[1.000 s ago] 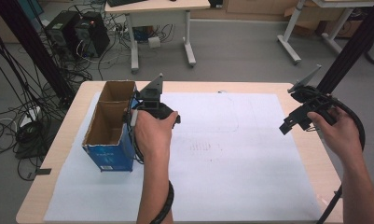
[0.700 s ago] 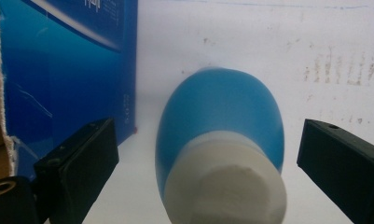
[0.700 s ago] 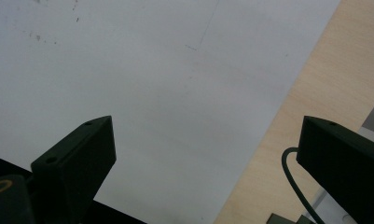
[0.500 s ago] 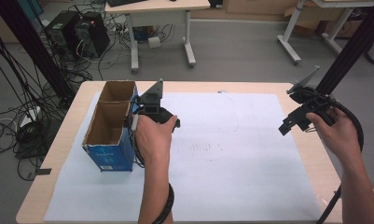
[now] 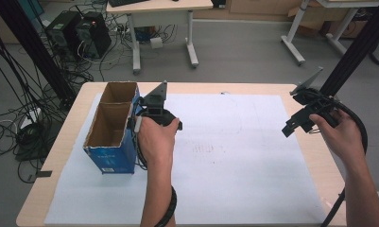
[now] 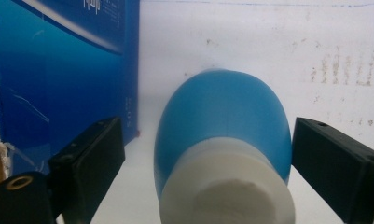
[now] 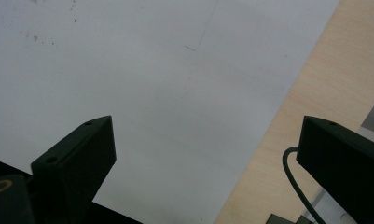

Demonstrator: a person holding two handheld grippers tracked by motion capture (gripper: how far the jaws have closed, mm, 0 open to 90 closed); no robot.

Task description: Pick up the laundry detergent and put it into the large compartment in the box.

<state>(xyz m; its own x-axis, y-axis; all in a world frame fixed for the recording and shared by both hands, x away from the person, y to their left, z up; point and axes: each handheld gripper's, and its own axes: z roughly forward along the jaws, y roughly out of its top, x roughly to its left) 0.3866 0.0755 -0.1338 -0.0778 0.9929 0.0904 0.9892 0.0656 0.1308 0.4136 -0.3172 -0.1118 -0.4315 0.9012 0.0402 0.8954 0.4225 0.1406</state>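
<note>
From above, my left hand covers my left gripper so its jaws and whatever sits between them are hidden, though its own camera shows a blue bulb with a white neck lying between my 2 jaws, the white end blurred and cut off by the bottom edge. The blue box to the left of those jaws runs off the top and left edges, and its print is too blurred to read. On my right gripper both jaws are cut by the bottom edge, the right 1 also by the side, and the cable beside it runs out of the picture.
</note>
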